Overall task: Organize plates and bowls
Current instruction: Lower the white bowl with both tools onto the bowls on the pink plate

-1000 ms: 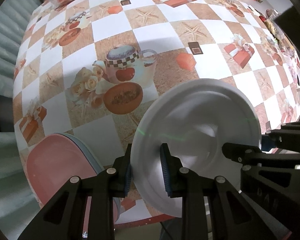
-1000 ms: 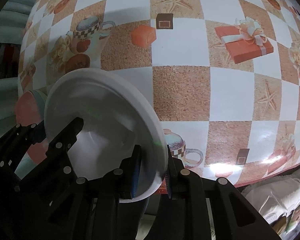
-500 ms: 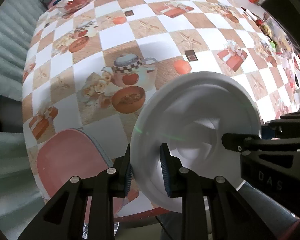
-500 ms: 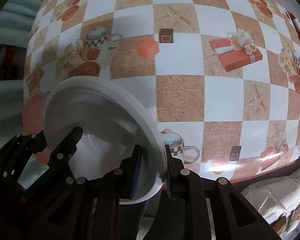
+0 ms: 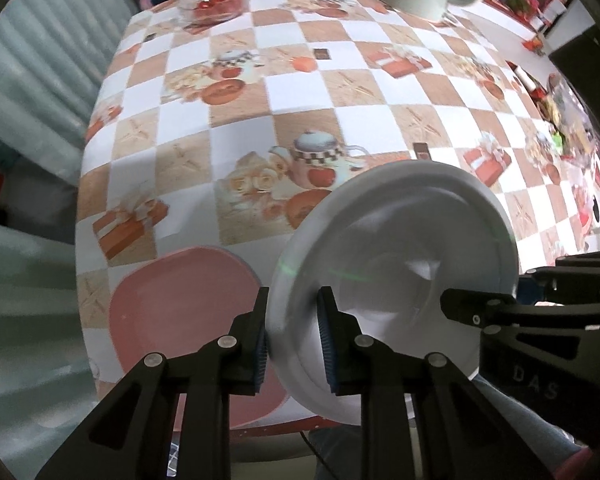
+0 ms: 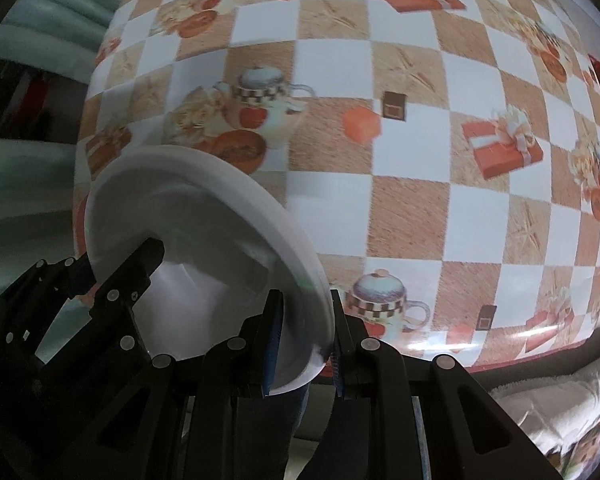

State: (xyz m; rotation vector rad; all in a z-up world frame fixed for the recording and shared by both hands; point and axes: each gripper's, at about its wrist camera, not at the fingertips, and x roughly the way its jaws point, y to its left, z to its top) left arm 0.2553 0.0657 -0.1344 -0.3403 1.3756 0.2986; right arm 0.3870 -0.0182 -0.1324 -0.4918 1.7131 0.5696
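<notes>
Holding: round white plastic-looking plate carried clear above checked printed tablecloth
Plate: judged stiff, light, slippery; rim grip advised
Neighbour: pink plate on cloth, beside
Grippers: left gripper & right gripper clamped on opp. rims

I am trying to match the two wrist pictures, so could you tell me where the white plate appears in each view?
Left wrist view: white plate fills the lower centre-right, its left rim clamped in the left gripper.
Right wrist view: the plate sits lower left, its right rim clamped in the right gripper.
Shared landmark: the printed teapot with the checkered band on the tablecloth.
</notes>
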